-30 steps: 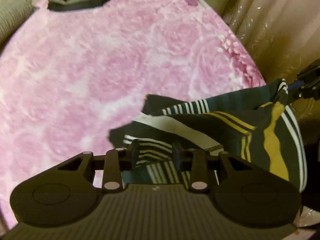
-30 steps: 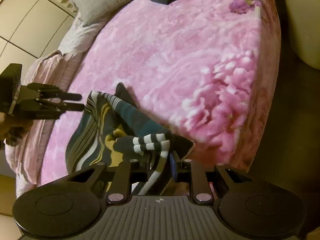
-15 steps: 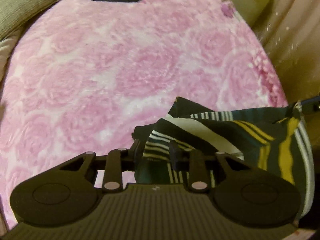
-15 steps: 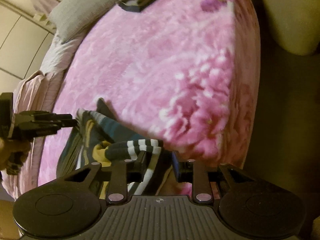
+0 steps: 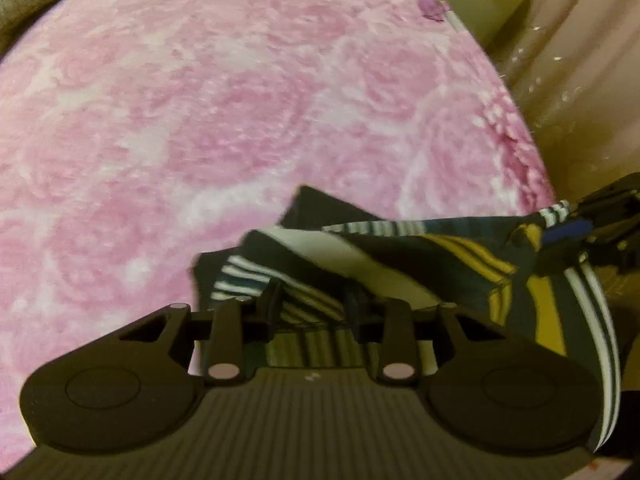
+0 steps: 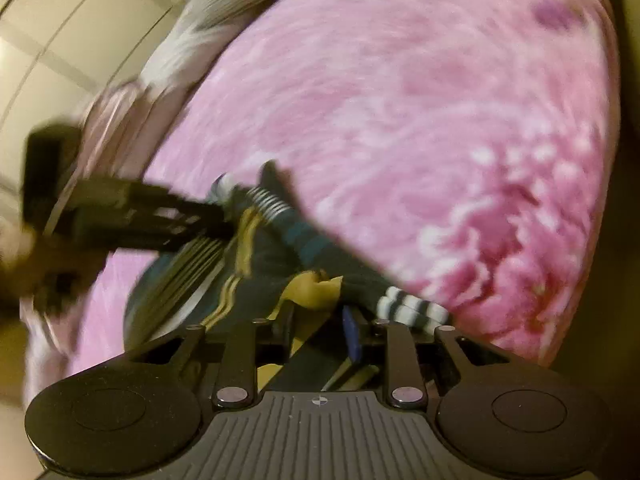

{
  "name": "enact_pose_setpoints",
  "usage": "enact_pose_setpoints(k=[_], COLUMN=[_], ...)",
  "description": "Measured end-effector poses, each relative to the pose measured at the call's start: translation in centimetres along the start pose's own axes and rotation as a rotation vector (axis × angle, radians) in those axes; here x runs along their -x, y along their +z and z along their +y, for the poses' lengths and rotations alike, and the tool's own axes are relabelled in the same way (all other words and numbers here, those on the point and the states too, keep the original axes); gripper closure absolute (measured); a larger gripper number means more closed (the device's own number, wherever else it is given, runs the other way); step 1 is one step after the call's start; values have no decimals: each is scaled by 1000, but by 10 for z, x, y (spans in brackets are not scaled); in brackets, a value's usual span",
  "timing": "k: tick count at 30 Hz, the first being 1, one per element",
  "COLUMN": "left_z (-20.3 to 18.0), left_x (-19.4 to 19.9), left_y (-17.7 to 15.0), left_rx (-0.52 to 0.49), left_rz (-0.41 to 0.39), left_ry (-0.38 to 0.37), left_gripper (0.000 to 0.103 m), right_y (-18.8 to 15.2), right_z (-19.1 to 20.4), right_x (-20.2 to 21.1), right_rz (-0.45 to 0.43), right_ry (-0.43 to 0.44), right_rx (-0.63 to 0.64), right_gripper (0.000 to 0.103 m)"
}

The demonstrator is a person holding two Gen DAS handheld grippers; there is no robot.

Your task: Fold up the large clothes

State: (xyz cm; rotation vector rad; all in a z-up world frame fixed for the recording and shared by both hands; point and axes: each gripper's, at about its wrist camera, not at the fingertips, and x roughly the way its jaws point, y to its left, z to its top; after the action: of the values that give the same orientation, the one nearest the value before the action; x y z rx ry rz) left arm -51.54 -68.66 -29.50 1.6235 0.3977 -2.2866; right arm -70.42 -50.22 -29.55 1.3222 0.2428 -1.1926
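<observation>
Left gripper (image 5: 312, 300) has its jaws clamped on a bunched, striped bit of the garment (image 5: 400, 248), right between the pads. From there the cloth runs off to the right of the jaws, and its far end is pinched by the right gripper (image 5: 576, 232), so the long axis is basically a line hand to hand, hanging across the near edge of the bed (image 5: 240, 100). In the right wrist view it's the same deal: the right gripper (image 6: 318, 328) is shut on a yellow-and-dark fold, with a striped cuff (image 6: 408, 308) just right of the jaws. The cloth goes up-left to the other gripper. Beyond both, ahead of the jaws, is open pink bedspread, which is where I'd guess the garment should get laid. Neither hand is clearly nearer to it.
</observation>
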Motion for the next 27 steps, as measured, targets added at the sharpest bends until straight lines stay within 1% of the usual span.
enact_pose_setpoints(k=[1,2,4,6,8,10,12,14,17,21,24,27], left_z=[3,9,18,21,19,13,5,-6,-26,-50,-68,-84], left_x=[4,10,22,40,59,81,100,120,151,185,203,218], left_y=[-2,-7,-17,-34,-53,-76,-99,-121,-152,-186,-205,-219], left_rx=[0,15,53,63,82,101,127,148,160,167,166,176], left_rz=[7,16,30,41,30,12,2,-11,-30,-53,-69,-92], left_ry=[31,49,81,119,138,150,163,164,164,171,182,176], left_gripper=[74,77,78,78,78,78,78,78,78,77,74,73], right_y=[-1,-3,-7,-13,-20,-26,-38,-54,-84,-120,-139,-153], right_z=[1,2,-2,-5,5,19,36,57,95,141,167,184], right_x=[4,9,22,33,45,58,70,82,100,119,128,134], right_rz=[-4,-10,-31,-44,-53,-60,-77,-84,-81,-81,-52,-9], right_ry=[-5,-21,-61,-108,-164,-215,-247,-263,-274,-294,-321,-345], right_rx=[8,20,-11,-34,-14,11,21,25,44,57,66,85], right_gripper=[82,82,82,82,81,75,60,55,51,45,43,41])
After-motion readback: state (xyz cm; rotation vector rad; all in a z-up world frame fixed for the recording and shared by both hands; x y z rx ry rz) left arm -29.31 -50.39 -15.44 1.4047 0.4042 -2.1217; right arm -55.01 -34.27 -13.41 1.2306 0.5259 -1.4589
